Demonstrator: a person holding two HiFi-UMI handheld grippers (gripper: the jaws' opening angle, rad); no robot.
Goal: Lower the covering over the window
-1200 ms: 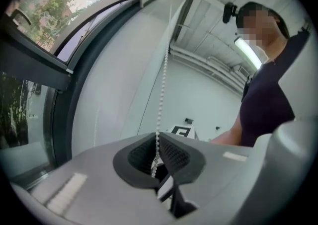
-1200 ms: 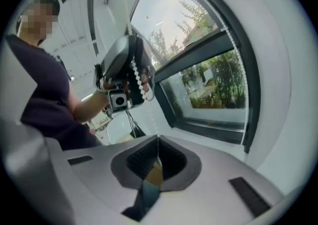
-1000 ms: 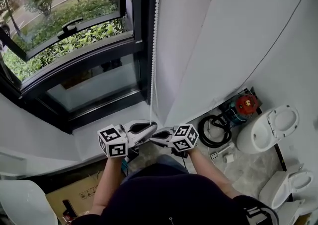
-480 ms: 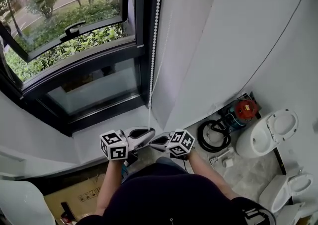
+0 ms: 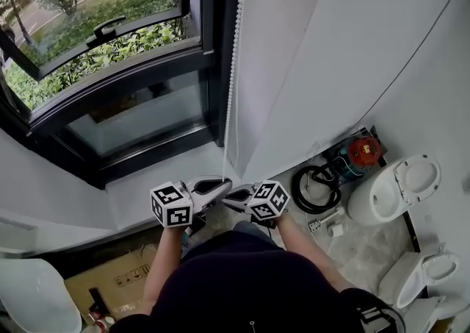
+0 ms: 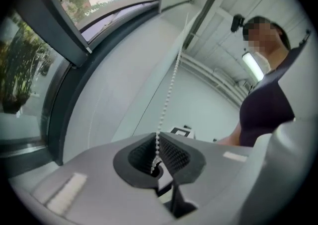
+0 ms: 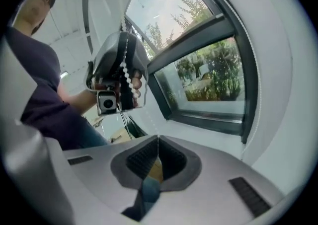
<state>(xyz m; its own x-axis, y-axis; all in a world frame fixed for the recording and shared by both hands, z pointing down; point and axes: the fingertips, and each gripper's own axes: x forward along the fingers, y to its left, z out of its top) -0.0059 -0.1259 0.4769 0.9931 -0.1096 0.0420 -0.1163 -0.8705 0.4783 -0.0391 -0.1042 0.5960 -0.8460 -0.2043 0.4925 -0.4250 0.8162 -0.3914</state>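
Chain (image 5: 233,67), pinched in the left tool (image 6: 158,144), has dipped slightly toward 6 o'clock; right tool (image 7: 157,142) pressed together, empty; covering probably lowering.

A black-framed window (image 5: 125,78) fills the head view towards ten o'clock, with its upper sash tilted open; green bushes (image 5: 81,63) grow outside; a white sill (image 5: 165,176) runs below the glass; plain white walls (image 5: 352,30) rise at one o'clock; at four o'clock a white toilet (image 5: 393,193) stands on a pale stone floor (image 5: 367,247), near a coiled black hose (image 5: 299,192); a cardboard box (image 5: 117,280) lies at seven o'clock; in the left gripper view a long ceiling lamp (image 6: 252,66) is lit.
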